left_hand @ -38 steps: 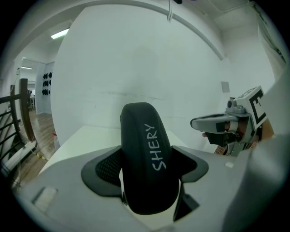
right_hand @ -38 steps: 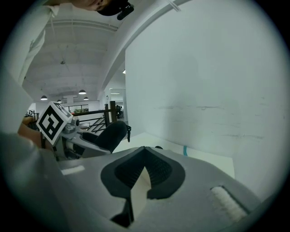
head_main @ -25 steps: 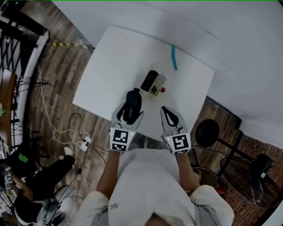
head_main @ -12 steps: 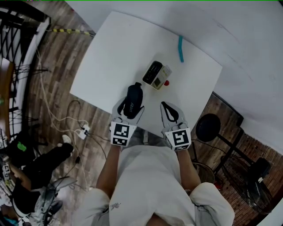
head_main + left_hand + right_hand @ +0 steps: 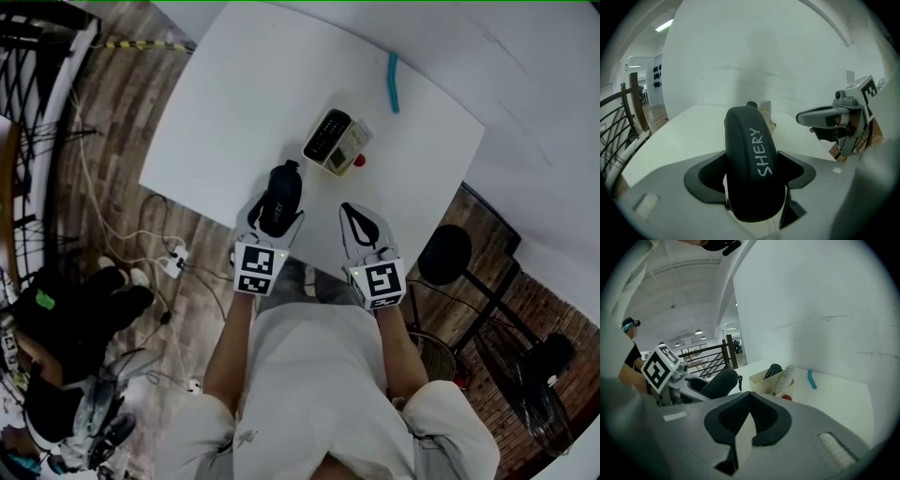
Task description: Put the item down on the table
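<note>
A black oblong case (image 5: 282, 190) with white lettering sits between the jaws of my left gripper (image 5: 272, 217), which is shut on it over the near part of the white table (image 5: 225, 103). In the left gripper view the case (image 5: 752, 159) fills the middle, clamped from both sides by the dark pads (image 5: 705, 174). Whether it touches the tabletop is hidden. My right gripper (image 5: 354, 230) hovers beside it on the right, shut and holding nothing; its pads (image 5: 764, 420) meet in the right gripper view.
A small cream box (image 5: 337, 145) holding a black remote stands just beyond the grippers, with a red ball (image 5: 359, 161) at its side. A teal stick (image 5: 395, 82) lies further back. Cables and a power strip (image 5: 173, 265) lie on the wooden floor at left; a stool (image 5: 441, 255) is at right.
The head view has shifted, so the table sits higher in the picture. Both grippers stay over the table's near edge, and the left one still grips the case.
</note>
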`<state>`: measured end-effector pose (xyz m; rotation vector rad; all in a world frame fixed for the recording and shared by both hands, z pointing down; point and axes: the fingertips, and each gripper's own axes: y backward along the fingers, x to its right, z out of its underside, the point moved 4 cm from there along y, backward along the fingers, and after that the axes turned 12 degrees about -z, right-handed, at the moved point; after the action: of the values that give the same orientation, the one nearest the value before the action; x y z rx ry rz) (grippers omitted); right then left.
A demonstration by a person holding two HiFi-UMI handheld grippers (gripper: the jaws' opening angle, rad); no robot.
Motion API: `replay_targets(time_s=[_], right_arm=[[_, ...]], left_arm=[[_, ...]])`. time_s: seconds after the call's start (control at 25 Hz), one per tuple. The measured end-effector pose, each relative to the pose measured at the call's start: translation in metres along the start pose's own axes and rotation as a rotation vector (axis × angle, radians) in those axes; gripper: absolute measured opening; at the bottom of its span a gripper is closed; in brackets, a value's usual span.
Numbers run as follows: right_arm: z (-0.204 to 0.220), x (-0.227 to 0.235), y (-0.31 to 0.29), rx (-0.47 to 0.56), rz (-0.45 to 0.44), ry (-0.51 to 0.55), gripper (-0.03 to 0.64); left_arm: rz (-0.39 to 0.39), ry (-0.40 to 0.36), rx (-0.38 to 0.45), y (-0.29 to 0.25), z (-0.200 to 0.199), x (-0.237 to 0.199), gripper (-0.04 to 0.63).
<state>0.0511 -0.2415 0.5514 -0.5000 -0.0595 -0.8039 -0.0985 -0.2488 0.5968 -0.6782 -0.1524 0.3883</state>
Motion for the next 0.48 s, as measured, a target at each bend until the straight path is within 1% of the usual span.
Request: replay_targets(time_s=[0.48], right_arm=[[0.03,0.006,-0.013,-0.052,-0.014,-0.045,0.003]], left_arm=[[0.017,-0.006,-0.11,-0.025,0.029,0.006,0.362]])
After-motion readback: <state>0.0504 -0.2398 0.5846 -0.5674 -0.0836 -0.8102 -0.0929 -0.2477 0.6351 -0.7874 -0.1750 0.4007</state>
